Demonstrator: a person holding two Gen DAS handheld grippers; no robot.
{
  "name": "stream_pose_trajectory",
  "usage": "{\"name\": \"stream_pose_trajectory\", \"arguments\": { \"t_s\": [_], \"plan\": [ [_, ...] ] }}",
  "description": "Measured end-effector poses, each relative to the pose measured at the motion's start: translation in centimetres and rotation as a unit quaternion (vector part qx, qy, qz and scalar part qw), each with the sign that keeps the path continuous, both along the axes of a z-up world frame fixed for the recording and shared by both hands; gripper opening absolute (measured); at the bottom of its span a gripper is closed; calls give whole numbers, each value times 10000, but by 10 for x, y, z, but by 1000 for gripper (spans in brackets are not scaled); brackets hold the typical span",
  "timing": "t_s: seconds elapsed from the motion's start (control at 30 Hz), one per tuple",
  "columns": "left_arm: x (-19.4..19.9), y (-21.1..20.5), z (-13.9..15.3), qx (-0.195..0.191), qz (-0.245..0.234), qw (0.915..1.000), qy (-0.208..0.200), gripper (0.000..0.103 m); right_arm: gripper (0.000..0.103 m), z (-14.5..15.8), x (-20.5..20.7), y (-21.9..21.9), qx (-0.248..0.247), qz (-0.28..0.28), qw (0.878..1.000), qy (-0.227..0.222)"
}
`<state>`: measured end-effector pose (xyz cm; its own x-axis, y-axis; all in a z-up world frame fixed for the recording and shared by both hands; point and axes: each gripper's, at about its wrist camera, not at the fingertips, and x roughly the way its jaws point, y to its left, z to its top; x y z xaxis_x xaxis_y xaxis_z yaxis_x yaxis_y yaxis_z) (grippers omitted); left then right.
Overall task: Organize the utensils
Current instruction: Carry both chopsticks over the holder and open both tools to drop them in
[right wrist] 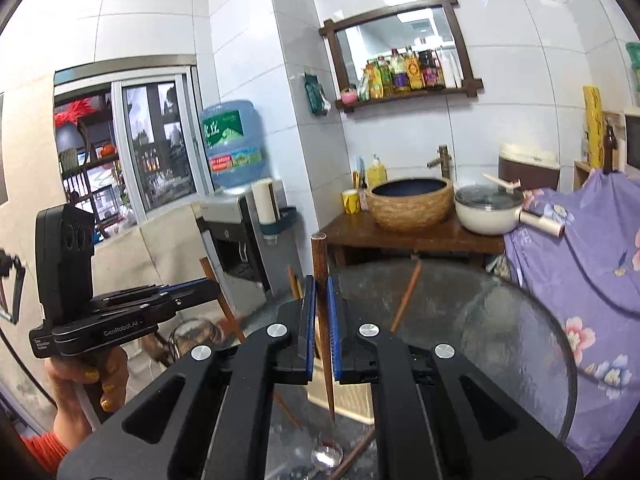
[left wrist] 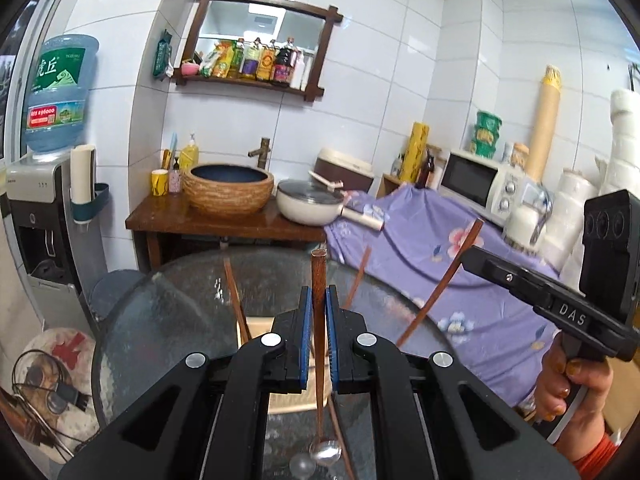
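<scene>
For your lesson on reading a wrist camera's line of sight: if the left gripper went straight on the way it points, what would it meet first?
Probably the far part of the round glass table, since the left gripper, shut on a wooden-handled spoon, points slightly downward. Past that edge stands the wooden washstand; depth is unclear.

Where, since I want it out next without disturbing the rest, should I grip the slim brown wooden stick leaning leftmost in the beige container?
Probably the upper end of the slim brown wooden stick, from above: it leans left, clear of the others, while its lower part sits in the beige container behind the left gripper. Tilt the jaws to match.
</scene>
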<state>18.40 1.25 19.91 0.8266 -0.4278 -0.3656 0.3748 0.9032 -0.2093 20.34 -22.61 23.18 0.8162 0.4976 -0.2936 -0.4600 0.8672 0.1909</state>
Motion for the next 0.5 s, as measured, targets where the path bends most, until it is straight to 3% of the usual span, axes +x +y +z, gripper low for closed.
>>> {"name": "stream_pose_trajectory", "arguments": {
  "t_s": [0.27,0.5],
  "plan": [
    [35,5,45,-77,298,9994,-153,7,7,43,41,15,-113,-328,9993,-168],
    [63,15,39,-200,651,9976,-103,7,7,35,70,22,-168,-502,9986,-38]
  ]
}}
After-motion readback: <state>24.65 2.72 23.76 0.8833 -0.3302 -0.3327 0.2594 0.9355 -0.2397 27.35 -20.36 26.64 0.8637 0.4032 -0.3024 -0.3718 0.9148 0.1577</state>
